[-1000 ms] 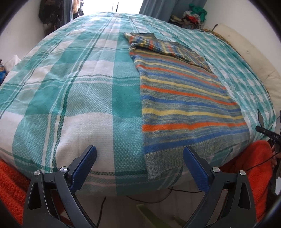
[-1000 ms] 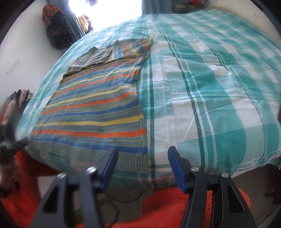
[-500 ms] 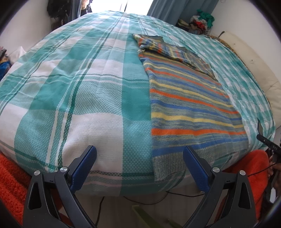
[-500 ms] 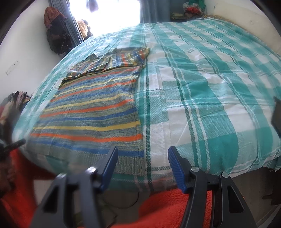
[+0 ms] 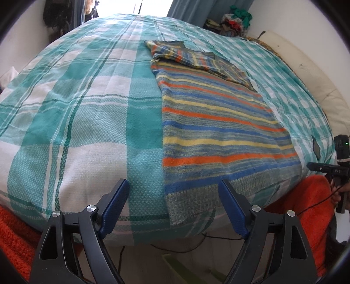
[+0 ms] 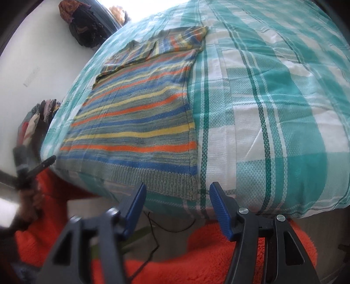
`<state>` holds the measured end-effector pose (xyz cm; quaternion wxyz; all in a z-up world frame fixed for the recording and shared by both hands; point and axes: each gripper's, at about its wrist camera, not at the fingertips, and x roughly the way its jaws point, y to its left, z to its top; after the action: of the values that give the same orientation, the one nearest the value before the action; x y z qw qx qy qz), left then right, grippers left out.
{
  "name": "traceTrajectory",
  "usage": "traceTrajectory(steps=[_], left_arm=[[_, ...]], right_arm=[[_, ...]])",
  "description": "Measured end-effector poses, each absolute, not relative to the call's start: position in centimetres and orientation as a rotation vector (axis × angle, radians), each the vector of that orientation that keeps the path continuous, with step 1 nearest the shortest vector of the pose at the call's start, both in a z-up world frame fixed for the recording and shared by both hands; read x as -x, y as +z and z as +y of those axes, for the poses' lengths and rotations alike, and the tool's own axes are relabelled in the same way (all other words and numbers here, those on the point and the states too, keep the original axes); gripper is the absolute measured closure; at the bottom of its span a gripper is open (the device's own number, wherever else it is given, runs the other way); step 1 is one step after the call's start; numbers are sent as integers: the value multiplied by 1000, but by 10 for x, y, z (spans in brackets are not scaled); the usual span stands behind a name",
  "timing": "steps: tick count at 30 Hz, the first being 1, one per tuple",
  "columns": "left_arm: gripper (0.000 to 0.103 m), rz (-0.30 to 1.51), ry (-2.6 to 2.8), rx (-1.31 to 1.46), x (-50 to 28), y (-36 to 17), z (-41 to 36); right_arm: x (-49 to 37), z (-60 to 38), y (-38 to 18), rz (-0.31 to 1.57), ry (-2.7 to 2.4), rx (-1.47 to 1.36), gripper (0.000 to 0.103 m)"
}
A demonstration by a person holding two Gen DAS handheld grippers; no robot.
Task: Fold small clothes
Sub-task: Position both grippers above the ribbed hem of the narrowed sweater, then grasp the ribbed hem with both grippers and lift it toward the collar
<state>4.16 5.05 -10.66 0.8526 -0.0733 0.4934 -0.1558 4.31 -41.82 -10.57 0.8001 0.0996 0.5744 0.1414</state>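
Note:
A striped knit sweater (image 5: 214, 122) (image 6: 140, 122) in blue, orange and yellow lies flat on the plaid bed cover (image 5: 76, 109) (image 6: 273, 109). Its sleeves are folded across the far end and its grey ribbed hem hangs over the near bed edge. My left gripper (image 5: 174, 196) hovers at the hem's left corner. Its jaws are closing and the pads touch no cloth. My right gripper (image 6: 178, 203) stands open just below the hem's right corner, holding nothing.
Orange fluffy fabric (image 5: 306, 196) (image 6: 218, 262) lies below the bed edge, with a black cable (image 6: 153, 229) on the floor. A pile of clothes (image 5: 234, 19) sits in the far corner. Dark garments (image 6: 85, 28) hang on the wall. A cream headboard (image 5: 306, 76) runs along one side.
The left gripper's jaws have drawn closer together. The right gripper has tipped, so the hem's corner now sits nearer its fingers. The sweater has not moved.

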Motion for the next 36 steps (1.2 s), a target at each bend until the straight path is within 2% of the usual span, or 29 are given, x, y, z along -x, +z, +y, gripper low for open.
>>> traceTrajectory(steps=[1, 3, 7, 8, 9, 10, 11, 14, 17, 22, 27, 36], left_arm=[[26, 1041, -341, 145, -42, -107, 46], [38, 1065, -370, 126, -43, -110, 38], [42, 1115, -368, 11, -41, -119, 19], [54, 1121, -371, -5, -41, -119, 17], [80, 1133, -387, -3, -41, -120, 16], [94, 1153, -409, 15, -42, -121, 16], [96, 1170, -420, 42, -44, -121, 18], [97, 1196, -453, 171, -51, -115, 31], [97, 1179, -492, 377, -70, -101, 53], [97, 1078, -496, 568, -152, -70, 70], [97, 1024, -421, 581, -271, -66, 67], [97, 1056, -308, 571, -430, -93, 54]], right_arm=[[-47, -416, -107, 1240, 317, -202, 43], [-55, -413, -109, 1250, 347, -217, 43], [-70, -405, -124, 1327, 305, -167, 43], [-72, -403, -130, 1352, 290, -146, 43], [-73, -402, -136, 1371, 293, -140, 53], [-74, -399, -140, 1393, 324, -145, 68], [-73, -395, -142, 1413, 363, -144, 98], [-73, -392, -131, 1396, 410, -185, 98], [-83, -403, -106, 1304, 442, -362, 98], [-144, -429, -73, 1098, 405, -589, 98], [-254, -441, -74, 991, 305, -666, 98], [-426, -453, -103, 980, 196, -697, 98]])
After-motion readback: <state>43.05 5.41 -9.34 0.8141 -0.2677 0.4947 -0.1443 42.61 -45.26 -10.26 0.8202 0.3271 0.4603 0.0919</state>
